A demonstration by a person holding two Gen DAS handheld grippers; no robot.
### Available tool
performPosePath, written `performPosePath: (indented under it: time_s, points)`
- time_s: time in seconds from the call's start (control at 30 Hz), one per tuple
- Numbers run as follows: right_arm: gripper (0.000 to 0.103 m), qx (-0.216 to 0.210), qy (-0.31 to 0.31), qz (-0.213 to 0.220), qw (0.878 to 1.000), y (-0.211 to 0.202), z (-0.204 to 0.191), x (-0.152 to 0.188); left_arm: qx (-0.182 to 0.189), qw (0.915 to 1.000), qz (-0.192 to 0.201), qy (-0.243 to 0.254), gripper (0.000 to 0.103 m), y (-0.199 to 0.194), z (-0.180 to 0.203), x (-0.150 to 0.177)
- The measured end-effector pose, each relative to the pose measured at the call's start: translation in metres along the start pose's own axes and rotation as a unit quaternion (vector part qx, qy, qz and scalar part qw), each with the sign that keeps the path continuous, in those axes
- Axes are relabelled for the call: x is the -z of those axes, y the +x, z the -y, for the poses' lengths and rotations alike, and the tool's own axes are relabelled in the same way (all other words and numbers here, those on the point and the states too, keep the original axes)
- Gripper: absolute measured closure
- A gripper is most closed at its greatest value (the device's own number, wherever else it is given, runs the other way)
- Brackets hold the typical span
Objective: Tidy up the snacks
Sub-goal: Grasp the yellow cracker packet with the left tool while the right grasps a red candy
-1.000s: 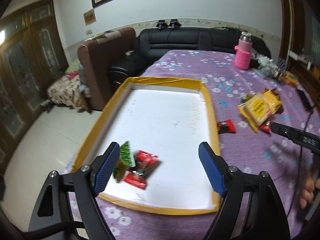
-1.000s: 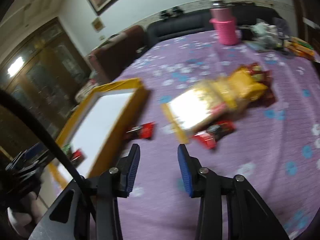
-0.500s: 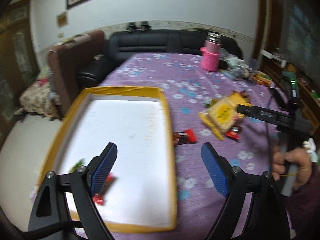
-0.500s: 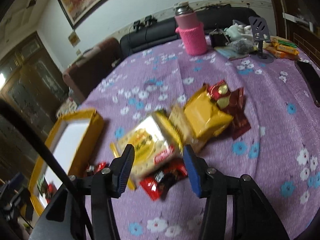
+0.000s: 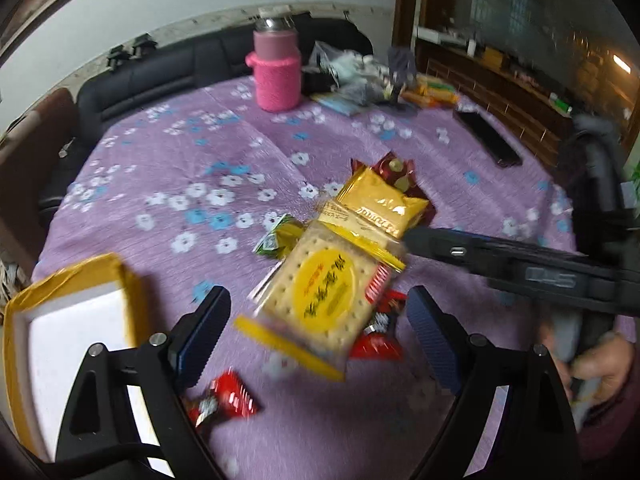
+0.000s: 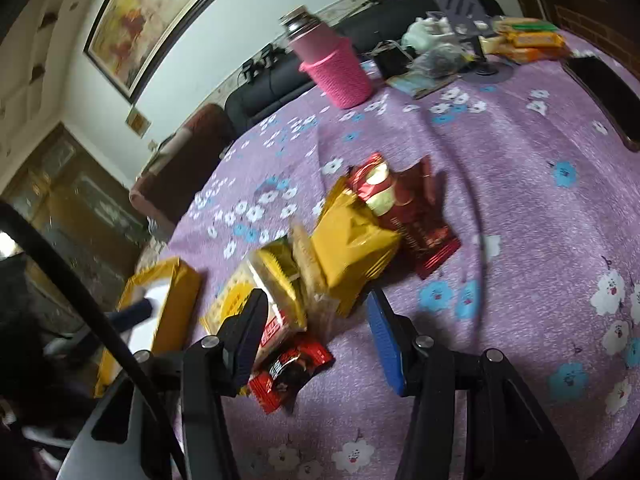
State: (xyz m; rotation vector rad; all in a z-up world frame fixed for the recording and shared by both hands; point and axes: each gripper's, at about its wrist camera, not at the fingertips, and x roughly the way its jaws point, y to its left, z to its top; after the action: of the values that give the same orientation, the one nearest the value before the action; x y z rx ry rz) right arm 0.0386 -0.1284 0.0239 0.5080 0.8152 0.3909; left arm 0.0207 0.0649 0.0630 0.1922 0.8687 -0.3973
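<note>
Hovering open-fingered left gripper over glossy rectangular cracker packet, crinkled foil.

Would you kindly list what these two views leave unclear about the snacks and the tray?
- Tray contents: left wrist view, cut off by the edge and left hand-held gripper.
- Small red packets: left wrist view, partly under the cracker pack, print blurred.
- Tray interior: right wrist view, behind its wall.
</note>
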Motion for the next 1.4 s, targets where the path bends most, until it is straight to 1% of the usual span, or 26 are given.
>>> performPosePath:
  time_s: [0.13,0.27,0.33,0.37,0.43,0.47,0.63,0.77,0.8,0.87,0.93,1.03,1.13,1.17,1.27,1.3,1.33,1.37,1.4]
  points:
    - [0.052,-0.007,0.016,-0.011,1.0,0.004,0.004,0.0,-0.017,0.9992,-0.015,0.034,0.013,0.024,0.003,-0.005]
    - [0.052,-0.009,0.009,-0.016,1.0,0.007,0.0,0.0,-0.002,0.9988,-0.024,0.043,0.013,0.035,0.003,-0.004]
    - [0.052,-0.007,0.002,-0.015,1.0,0.007,-0.003,0.001,-0.002,0.9983,-0.033,0.048,0.013,0.04,0.006,-0.003]
    - [0.052,-0.004,-0.001,-0.015,1.0,0.008,-0.004,0.001,-0.006,0.998,-0.039,0.049,0.017,0.042,0.007,-0.003]
    - [0.052,0.001,-0.006,-0.015,1.0,0.008,-0.004,0.002,-0.016,0.9977,-0.046,0.047,0.029,0.045,0.01,-0.002]
    - [0.052,0.002,-0.007,-0.015,1.0,0.009,-0.004,0.002,-0.02,0.9976,-0.048,0.045,0.031,0.045,0.01,-0.001]
    - [0.052,0.008,-0.009,-0.023,1.0,0.014,-0.002,0.003,-0.03,0.9984,-0.044,0.019,0.032,0.041,0.005,0.004]
    - [0.052,0.016,-0.033,-0.041,0.999,0.022,-0.008,0.007,-0.043,0.9984,-0.031,-0.018,0.032,0.027,-0.009,0.007]
    - [0.051,0.019,-0.041,-0.047,0.998,0.025,-0.011,0.009,-0.056,0.9978,-0.029,-0.02,0.032,0.021,-0.011,0.01]
    - [0.05,0.004,-0.045,-0.053,0.998,0.028,-0.016,0.011,-0.072,0.9968,-0.023,-0.026,0.032,0.012,-0.013,0.015]
    - [0.05,0.008,-0.057,-0.054,0.997,0.028,-0.02,0.013,-0.072,0.9961,-0.02,-0.047,0.032,0.002,-0.02,0.021]
    - [0.05,0.028,-0.084,-0.066,0.994,0.033,-0.029,0.02,-0.078,0.9938,-0.006,-0.079,0.032,-0.016,-0.029,0.028]
    - [0.049,0.042,-0.117,-0.066,0.99,0.035,-0.041,0.028,-0.102,0.9901,0.012,-0.095,0.032,-0.036,-0.033,0.035]
    - [0.049,0.055,-0.136,-0.061,0.987,0.037,-0.048,0.033,-0.116,0.9883,0.019,-0.097,0.032,-0.044,-0.033,0.037]
    - [0.05,0.092,-0.186,-0.053,0.977,0.042,-0.063,0.043,-0.141,0.9847,0.031,-0.097,0.032,-0.06,-0.033,0.042]
    - [0.052,0.108,-0.204,-0.049,0.972,0.045,-0.068,0.047,-0.149,0.9834,0.036,-0.097,0.032,-0.065,-0.032,0.045]
    - [0.057,0.12,-0.215,-0.049,0.968,0.046,-0.072,0.049,-0.154,0.9825,0.04,-0.097,0.032,-0.07,-0.032,0.048]
    - [0.068,0.12,-0.217,-0.049,0.967,0.047,-0.072,0.049,-0.161,0.9813,0.044,-0.096,0.032,-0.076,-0.031,0.051]
    - [0.071,0.12,-0.215,-0.049,0.968,0.046,-0.07,0.048,-0.168,0.9802,0.046,-0.095,0.032,-0.079,-0.03,0.053]
